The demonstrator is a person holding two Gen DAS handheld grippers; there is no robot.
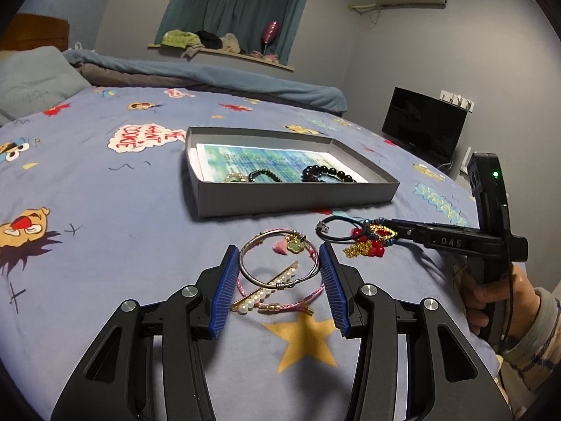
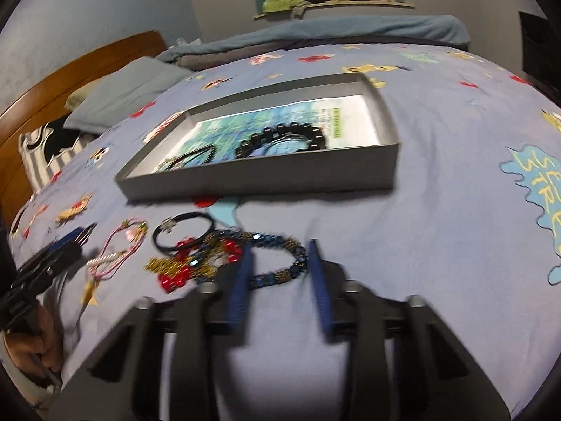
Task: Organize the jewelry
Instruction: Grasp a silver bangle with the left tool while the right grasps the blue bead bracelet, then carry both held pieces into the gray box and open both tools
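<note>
A shallow grey box (image 1: 298, 198) (image 2: 266, 175) lies on the bed with black bead bracelets (image 1: 328, 173) (image 2: 284, 137) inside. My left gripper (image 1: 280, 266) is open, its jaws on either side of a silver bangle (image 1: 278, 265), a pearl hair clip (image 1: 266, 289) and a pink cord bracelet (image 1: 291, 303). My right gripper (image 2: 280, 252) is open around a blue and gold beaded bracelet (image 2: 280, 273) (image 1: 380, 233). Beside it lie a red bead and gold chain piece (image 2: 178, 272) (image 1: 364, 247) and a black hair tie (image 2: 184, 233) (image 1: 338, 228).
The bed has a blue cartoon-print sheet (image 1: 105, 210) (image 2: 455, 210). A pillow (image 1: 31, 80) and folded blanket (image 1: 210, 73) lie at the far side. A dark monitor (image 1: 424, 122) stands beyond the bed's right edge. A wooden headboard (image 2: 70, 80) is on the left.
</note>
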